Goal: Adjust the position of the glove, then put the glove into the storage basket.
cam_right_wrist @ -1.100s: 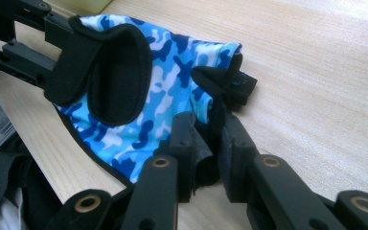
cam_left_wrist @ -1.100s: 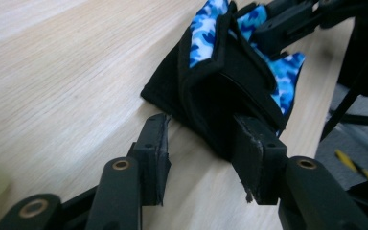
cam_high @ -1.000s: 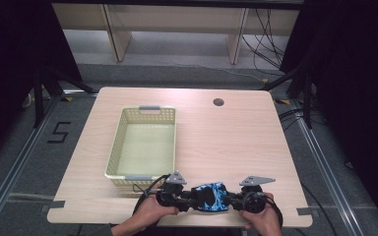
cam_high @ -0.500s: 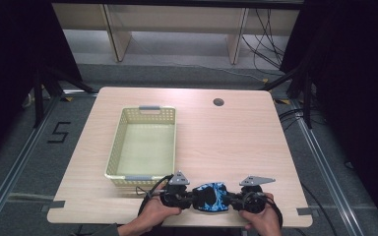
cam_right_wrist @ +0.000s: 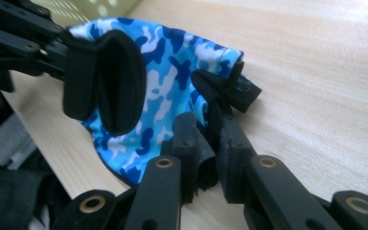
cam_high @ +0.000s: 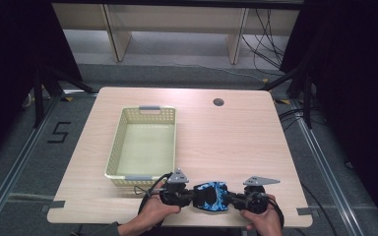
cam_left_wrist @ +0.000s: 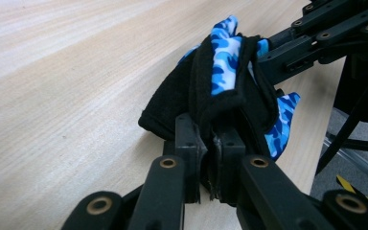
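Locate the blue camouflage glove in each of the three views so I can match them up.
High view: glove at the table's near edge, between the two grippers.
Left gripper view: glove centre, its black edge pinched in the jaws.
Right gripper view: glove upper centre-left, one edge pinched.
Shared landmark: the yellow basket, its corner at the right gripper view's top.

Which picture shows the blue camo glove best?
The right gripper view: the glove spreads wide there, camo pattern clear. The left gripper view shows it bunched, mostly black. The high view shows it small, between both grippers.
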`<state>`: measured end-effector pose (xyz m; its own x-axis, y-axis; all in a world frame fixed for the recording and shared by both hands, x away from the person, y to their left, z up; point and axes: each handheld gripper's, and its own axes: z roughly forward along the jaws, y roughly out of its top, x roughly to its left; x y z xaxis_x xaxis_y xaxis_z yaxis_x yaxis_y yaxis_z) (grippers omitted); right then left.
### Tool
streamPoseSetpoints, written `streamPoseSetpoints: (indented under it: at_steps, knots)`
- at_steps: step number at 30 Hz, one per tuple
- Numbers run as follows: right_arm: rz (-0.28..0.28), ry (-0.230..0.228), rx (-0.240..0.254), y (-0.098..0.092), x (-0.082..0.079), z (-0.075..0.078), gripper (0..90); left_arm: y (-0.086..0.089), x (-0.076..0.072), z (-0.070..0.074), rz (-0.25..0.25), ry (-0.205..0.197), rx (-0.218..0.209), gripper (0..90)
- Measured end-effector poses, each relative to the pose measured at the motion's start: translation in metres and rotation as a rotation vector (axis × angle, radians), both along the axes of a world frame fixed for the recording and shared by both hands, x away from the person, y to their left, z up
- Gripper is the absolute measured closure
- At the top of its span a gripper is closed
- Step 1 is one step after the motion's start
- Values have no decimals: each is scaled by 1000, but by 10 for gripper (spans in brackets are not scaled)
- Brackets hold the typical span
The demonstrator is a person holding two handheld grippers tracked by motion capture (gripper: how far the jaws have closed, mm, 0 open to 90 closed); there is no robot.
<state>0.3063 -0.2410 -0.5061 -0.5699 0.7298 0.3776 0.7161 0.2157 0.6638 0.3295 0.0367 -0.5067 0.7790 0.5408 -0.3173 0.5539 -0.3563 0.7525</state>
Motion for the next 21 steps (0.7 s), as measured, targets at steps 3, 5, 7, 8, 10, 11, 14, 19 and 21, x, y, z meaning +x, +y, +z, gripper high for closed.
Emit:
streamPoseSetpoints:
  at_steps: [3, 5, 7, 8, 10, 11, 14, 19, 21]
  knots:
    - [11, -27, 27, 1, -2, 2, 810, 3, -1, 3, 0, -6, -8, 834]
    - [14, -21, 42, 2, -4, 4, 812, 4, -3, 5, 1, -21, -10, 834]
    - [7, -34, 48, 3, -6, 7, 812, 7, -6, 9, -2, -17, -21, 833]
    - [-6, -12, 55, 5, -9, 10, 812, 8, -7, 10, -10, -24, -16, 833]
    - [3, -28, 46, 5, -10, 12, 812, 10, -9, 12, -4, -33, -24, 834]
    - [12, -49, 35, 5, -10, 13, 812, 12, -10, 14, -5, -35, -28, 833]
    - [8, -31, 84, 11, -15, 17, 812, 19, -13, 18, 0, -12, -41, 833]
    - [41, -82, 89, 18, -19, 24, 812, 31, -16, 25, -1, -29, -61, 832]
    - [40, -94, 93, 21, -21, 28, 812, 36, -18, 28, 2, -28, -60, 832]
